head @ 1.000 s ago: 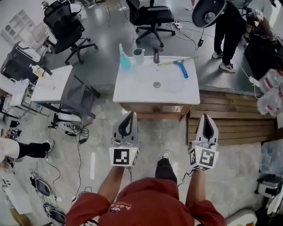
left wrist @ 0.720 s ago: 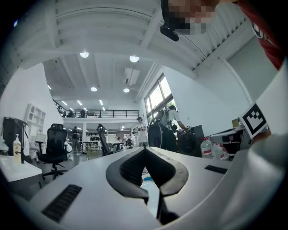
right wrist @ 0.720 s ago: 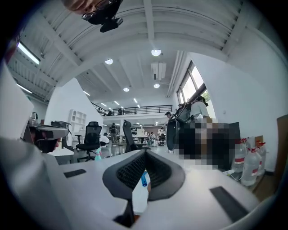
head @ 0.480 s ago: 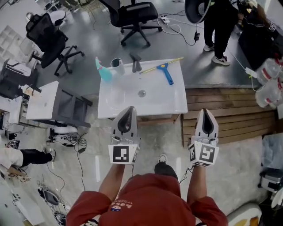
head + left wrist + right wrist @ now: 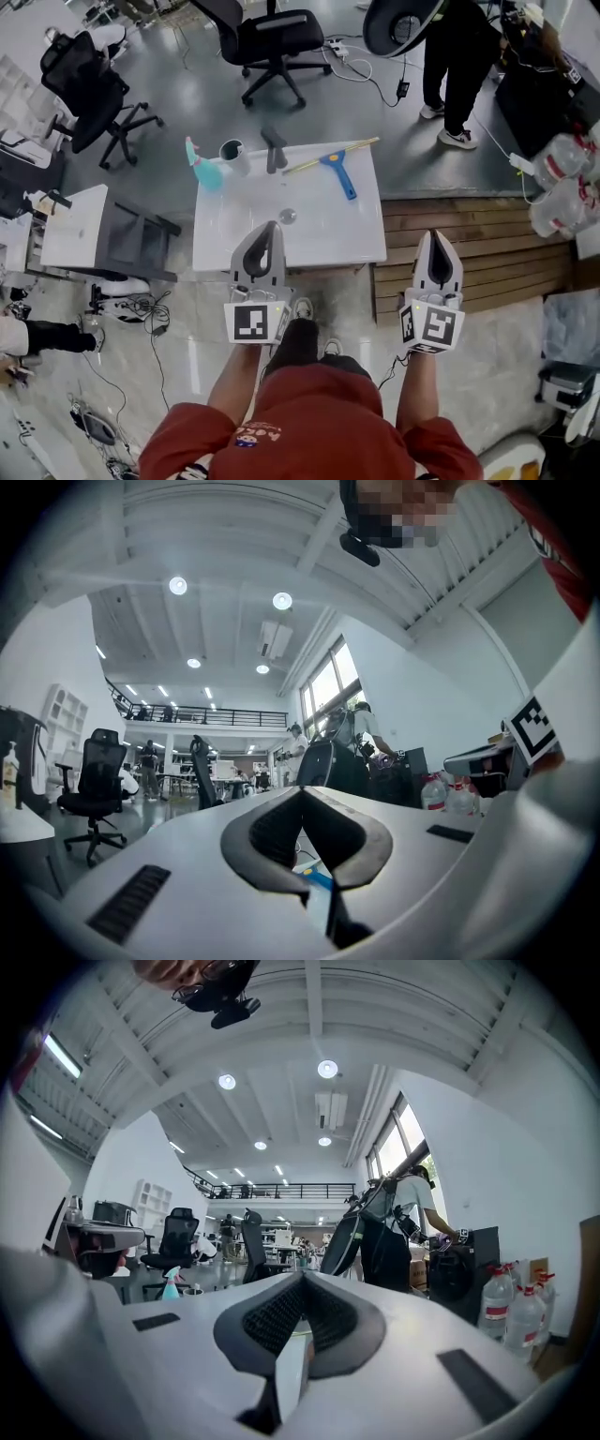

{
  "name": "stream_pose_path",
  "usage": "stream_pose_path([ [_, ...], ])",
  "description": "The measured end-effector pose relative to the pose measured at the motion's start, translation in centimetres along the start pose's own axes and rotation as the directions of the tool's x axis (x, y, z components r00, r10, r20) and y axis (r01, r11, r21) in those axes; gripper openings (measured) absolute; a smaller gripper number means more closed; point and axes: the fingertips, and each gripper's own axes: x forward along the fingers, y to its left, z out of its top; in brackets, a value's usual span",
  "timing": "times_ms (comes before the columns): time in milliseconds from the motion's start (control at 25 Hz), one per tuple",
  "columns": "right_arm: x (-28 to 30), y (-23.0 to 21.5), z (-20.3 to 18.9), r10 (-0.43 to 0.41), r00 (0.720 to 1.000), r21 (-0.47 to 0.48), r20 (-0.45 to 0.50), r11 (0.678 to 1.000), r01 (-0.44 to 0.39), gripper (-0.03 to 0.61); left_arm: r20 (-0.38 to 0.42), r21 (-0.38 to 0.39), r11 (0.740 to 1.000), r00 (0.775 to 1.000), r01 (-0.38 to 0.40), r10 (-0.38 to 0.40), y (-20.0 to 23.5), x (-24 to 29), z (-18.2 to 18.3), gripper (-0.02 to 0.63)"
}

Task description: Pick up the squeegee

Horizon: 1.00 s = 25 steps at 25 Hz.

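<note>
The squeegee [image 5: 336, 172], with a blue handle and a long pale blade, lies at the far right of the white sink top [image 5: 352, 239]. My left gripper [image 5: 270, 228] is shut and empty, its tip over the near edge of the top, well short of the squeegee. Level with it, my right gripper [image 5: 438, 236] is also shut and empty, held off the top's right side above the wooden platform. In the left gripper view the shut jaws [image 5: 302, 792] fill the frame, with a sliver of blue [image 5: 315, 879] below them. The right gripper view shows its own gripper [image 5: 302, 1277] shut.
A teal spray bottle [image 5: 201, 173], a cup [image 5: 232, 152] and a dark faucet [image 5: 274, 147] stand along the sink top's far edge, with a drain [image 5: 288, 216] mid-top. Office chairs [image 5: 267, 37] and a standing person [image 5: 459, 66] are beyond. Wooden platform [image 5: 469, 253] right, white desk [image 5: 70, 230] left.
Both grippers have moved forward towards the sink top, still shut. The left tip now overlaps the near edge. The squeegee has not moved on the top.
</note>
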Motion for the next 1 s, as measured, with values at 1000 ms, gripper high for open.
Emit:
stream_pose_path([
  [1000,26.8,11.2,-9.0,0.059,0.980,-0.048,-0.191,0.996,-0.069,0.008,-0.126,-0.178,0.981,0.987,0.076,-0.099,13.5,19.2,-15.2,0.015],
])
